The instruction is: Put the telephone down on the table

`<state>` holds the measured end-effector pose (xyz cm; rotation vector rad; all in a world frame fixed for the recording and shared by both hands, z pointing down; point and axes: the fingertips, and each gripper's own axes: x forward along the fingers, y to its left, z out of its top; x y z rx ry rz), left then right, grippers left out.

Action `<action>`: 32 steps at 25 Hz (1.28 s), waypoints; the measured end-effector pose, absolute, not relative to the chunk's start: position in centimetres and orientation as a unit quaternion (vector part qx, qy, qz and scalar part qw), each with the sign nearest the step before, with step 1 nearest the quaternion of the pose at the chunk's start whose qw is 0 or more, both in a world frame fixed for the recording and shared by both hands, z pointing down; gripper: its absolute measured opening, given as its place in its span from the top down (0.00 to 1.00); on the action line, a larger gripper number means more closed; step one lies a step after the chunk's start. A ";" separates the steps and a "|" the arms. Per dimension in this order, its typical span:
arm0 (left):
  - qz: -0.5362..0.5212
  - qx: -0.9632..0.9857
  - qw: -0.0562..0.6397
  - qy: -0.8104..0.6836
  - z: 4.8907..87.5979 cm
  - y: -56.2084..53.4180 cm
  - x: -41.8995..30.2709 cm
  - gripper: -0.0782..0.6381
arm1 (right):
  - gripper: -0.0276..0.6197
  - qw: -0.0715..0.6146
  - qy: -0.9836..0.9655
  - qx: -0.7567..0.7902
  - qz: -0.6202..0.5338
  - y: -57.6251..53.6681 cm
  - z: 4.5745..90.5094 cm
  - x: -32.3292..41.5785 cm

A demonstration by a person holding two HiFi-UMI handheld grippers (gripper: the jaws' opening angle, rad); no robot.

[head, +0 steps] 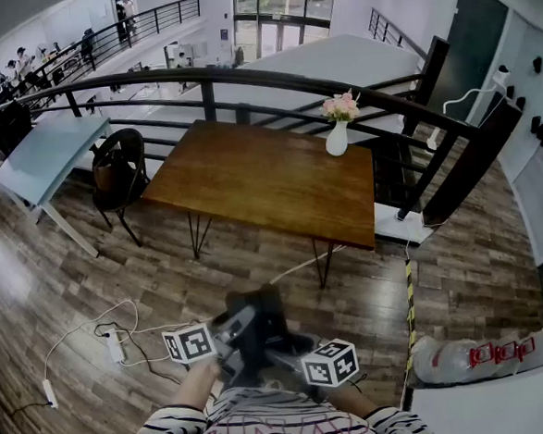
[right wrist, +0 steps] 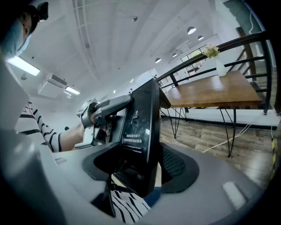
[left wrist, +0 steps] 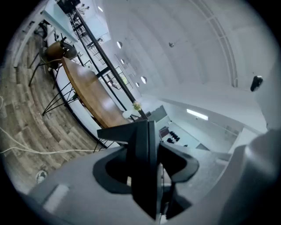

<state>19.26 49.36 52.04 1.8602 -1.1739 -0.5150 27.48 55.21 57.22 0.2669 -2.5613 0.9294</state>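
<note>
- The jaws of the left gripper [head: 226, 343] and of the right gripper [head: 298, 356] are both closed on the telephone [head: 258, 319]. It is a flat dark slab held between them at the bottom centre of the head view, just above the person's striped sleeves [head: 189, 430].
- In each gripper view the telephone [left wrist: 142, 167] stands on its edge between the pads. I judge that both hands should travel together, without twisting it, because a pull apart could loosen one grip.
- White cables [head: 84, 326] and a power strip [head: 114, 347] lie on the floor [head: 53, 273] at the lower left, and striped tape [head: 410, 304] at the lower right. A walk straight ahead avoids both.
- The table [head: 250, 180], in the middle of the frame, is well apart from the telephone. Its near part is bare and seems the best place to lower the telephone flat before the jaws open.
- A vase [head: 337, 138] with flowers stands near the table's far right corner, so the hands should stay away from it.
- A chair [head: 120, 171] is at the table's left end, and a railing [head: 243, 78] runs behind. Neither blocks the near edge.
</note>
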 end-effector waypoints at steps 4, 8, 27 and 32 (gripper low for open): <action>-0.201 0.748 0.427 -0.467 52.1 49.3 19.1 0.60 | 0.53 0.198 -0.916 0.098 0.334 55.3 57.4 27.3; -0.201 0.749 0.430 -0.462 52.3 48.3 18.5 0.60 | 0.53 0.199 -0.915 0.103 0.336 54.4 57.5 26.5; -0.170 0.776 0.450 -0.409 51.5 35.2 -0.4 0.61 | 0.51 0.187 -0.897 0.175 0.360 42.2 56.5 6.6; -0.157 0.784 0.456 -0.391 51.4 31.9 -5.7 0.61 | 0.51 0.175 -0.892 0.198 0.366 39.3 56.4 1.0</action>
